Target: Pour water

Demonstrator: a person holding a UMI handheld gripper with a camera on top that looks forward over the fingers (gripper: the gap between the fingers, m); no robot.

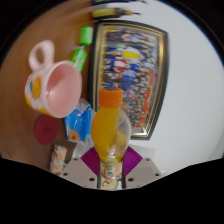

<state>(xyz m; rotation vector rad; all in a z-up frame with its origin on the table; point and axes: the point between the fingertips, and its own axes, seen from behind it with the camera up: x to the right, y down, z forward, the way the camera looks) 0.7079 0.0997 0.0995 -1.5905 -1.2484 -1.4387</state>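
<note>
At the bottom centre of the frame, the claw [110, 165] is gripping a clear plastic bottle [110, 135] of orange liquid, its purple pads [91, 160] pressing in on the lower body from both sides. The bottle is standing tall in the middle of the frame, its orange cap [110, 98] pointing away. Just left of it, a blue carton [78, 122] is sitting on the brown counter [15, 115], with a dark red disc [46, 129] lying further left. Beyond these, in the upper left, a pink mug [52, 85] is lying tilted, its mouth facing the bottle. A green item [80, 57] is resting behind it. To the upper right, a framed colourful picture [138, 75] is lying on a white surface [195, 90].
</note>
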